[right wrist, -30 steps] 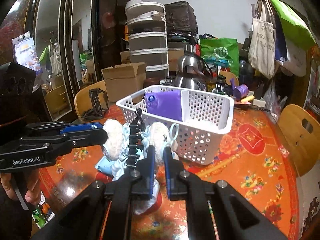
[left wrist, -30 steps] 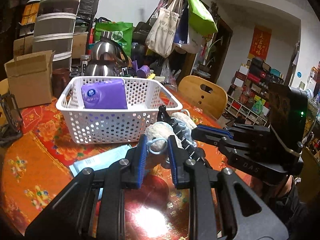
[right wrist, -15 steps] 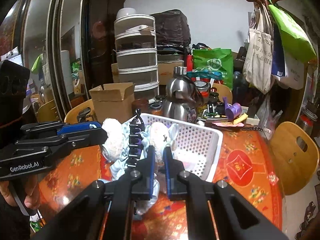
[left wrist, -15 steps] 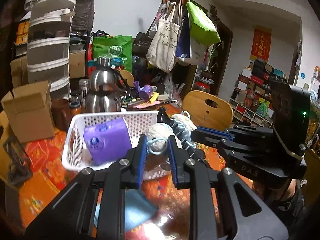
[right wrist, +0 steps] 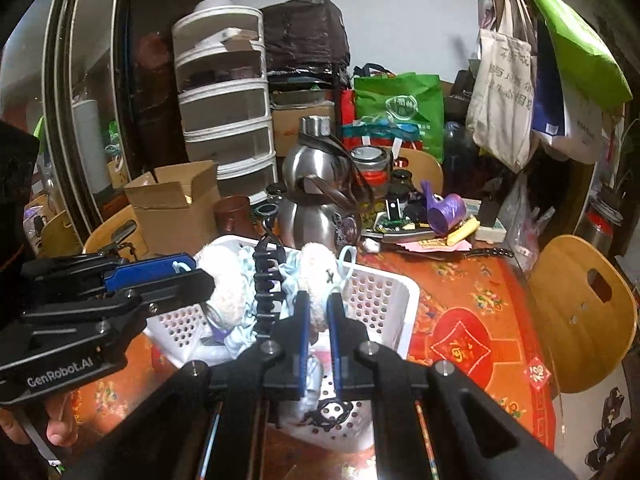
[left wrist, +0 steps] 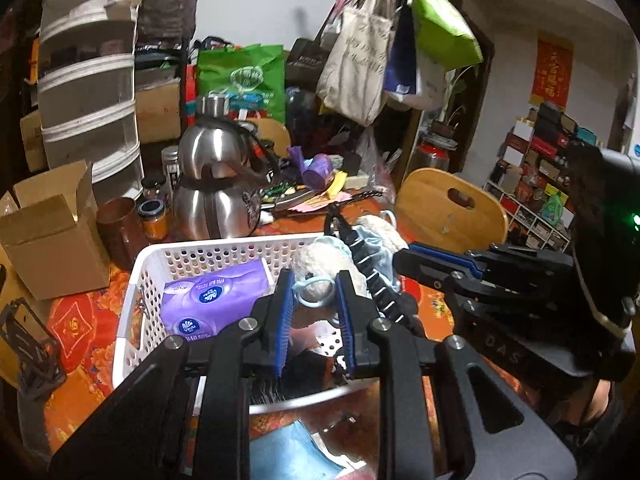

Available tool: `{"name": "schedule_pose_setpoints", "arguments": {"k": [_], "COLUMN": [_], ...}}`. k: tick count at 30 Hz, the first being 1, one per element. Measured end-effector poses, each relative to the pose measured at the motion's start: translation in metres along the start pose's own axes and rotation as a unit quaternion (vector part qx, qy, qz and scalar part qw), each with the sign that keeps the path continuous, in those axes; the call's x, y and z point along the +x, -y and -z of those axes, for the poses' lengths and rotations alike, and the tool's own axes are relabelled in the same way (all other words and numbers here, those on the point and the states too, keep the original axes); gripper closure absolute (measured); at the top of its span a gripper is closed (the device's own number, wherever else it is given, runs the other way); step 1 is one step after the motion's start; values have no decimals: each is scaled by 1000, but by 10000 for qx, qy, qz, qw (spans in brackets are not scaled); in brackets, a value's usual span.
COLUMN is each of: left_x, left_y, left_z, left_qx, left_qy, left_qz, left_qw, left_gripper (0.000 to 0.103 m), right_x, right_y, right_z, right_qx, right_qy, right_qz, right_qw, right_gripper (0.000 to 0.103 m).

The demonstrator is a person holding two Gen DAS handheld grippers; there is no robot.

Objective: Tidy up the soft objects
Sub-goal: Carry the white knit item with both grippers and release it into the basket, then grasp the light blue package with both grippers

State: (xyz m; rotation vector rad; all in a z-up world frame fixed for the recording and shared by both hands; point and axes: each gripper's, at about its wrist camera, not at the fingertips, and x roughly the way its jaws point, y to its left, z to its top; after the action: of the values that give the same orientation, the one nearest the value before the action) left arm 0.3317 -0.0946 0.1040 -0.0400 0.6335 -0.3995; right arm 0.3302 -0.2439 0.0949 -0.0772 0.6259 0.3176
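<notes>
Carrying the fluffy earmuffs [left wrist: 340,256] between both tools, the load is held above the white basket [left wrist: 136,280], near its right side. Left gripper [left wrist: 314,300] jaws are clenched on a pale blue loop at one pad; right gripper [right wrist: 318,308] jaws are clenched on the other fluffy pad. A two-point hold is judged necessary because the limp piece would sag. The purple tissue pack [left wrist: 212,296] occupies the basket's left part on the worktop [right wrist: 480,300], leaving the right part free.

Red-patterned table [right wrist: 480,304]: white basket [left wrist: 132,300], cardboard box [left wrist: 52,240], steel kettle [left wrist: 216,200].
</notes>
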Motion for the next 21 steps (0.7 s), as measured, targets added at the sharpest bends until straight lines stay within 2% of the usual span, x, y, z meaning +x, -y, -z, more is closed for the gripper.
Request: {"name": "schedule_pose_setpoints", "arguments": {"k": [8, 9, 10, 11, 12, 13, 14, 17, 21], "left_x": [35, 39, 43, 46, 44, 41, 39, 36, 30], "left_y": [-18, -22, -28, -34, -38, -43, -47, -60, -72], "left_z": [12, 12, 14, 17, 20, 24, 27, 38, 55], "left_qx": [-193, -237, -322, -392, -422, -438, -456, -601, -659], "left_qy": [-148, -162, -216, -276, -245, -138, -78, -161, -259], "left_qz": [-254, -297, -330, -395, -486, -585, -598, -502, -625], "left_qw": [9994, 9991, 9987, 9981, 9976, 9972, 9971, 9968, 9955], "left_gripper": [81, 68, 42, 29, 14, 12, 12, 12, 12], "right_x": [20, 23, 25, 27, 28, 27, 26, 24, 19], "right_y": [3, 5, 6, 7, 9, 8, 8, 8, 9], "right_z": [13, 15, 16, 20, 21, 24, 26, 32, 37], "right_qx": [6, 58, 103, 142, 150, 135, 113, 101, 180], "right_qy": [-41, -64, -108, -172, -162, -101, -68, -48, -40], "right_qz": [96, 78, 75, 84, 122, 248, 312, 375, 299], "right_qw": [9999, 9999, 9999, 9997, 9997, 9995, 9994, 9992, 9994], "right_gripper": [93, 90, 82, 76, 57, 37, 31, 30, 30]}}
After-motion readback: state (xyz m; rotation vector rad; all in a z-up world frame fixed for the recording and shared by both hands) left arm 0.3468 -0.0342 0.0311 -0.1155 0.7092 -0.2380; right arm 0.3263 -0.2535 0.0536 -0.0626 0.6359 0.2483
